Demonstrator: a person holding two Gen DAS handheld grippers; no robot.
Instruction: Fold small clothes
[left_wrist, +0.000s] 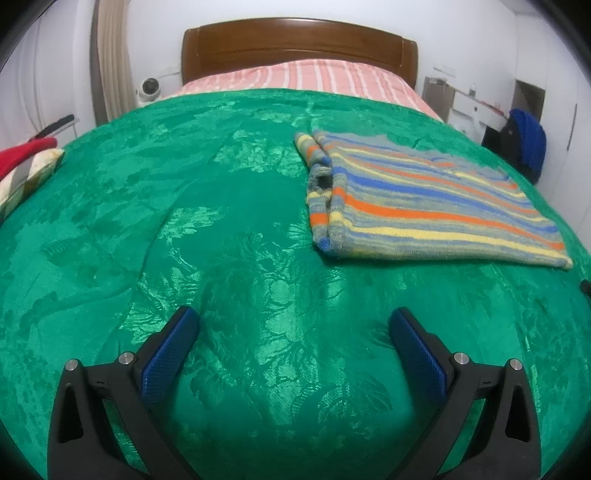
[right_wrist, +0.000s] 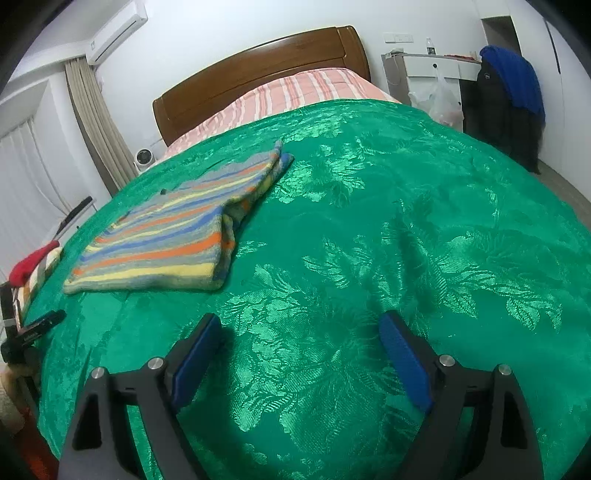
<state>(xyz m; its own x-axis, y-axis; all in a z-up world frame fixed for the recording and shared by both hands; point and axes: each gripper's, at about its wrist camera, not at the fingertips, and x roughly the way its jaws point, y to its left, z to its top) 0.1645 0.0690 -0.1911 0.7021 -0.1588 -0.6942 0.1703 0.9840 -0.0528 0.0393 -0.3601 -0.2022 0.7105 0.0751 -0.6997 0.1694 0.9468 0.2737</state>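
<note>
The right tool (right_wrist: 301, 332) is hovering wide apart and empty over the green bedspread (right_wrist: 369, 229). A folded striped sweater (right_wrist: 177, 240) is lying flat up and to the left, well apart from the blue pads (right_wrist: 404, 360)

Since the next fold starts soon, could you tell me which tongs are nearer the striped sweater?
Hard to call. Left tongs have the striped sweater ahead to their right; right tongs have it ahead to their left. Both open, neither touching.

Glossy green brocade bedspread (left_wrist: 229, 221), matt knitted striped sweater (left_wrist: 424, 199), polished wooden headboard (left_wrist: 295, 48).
</note>
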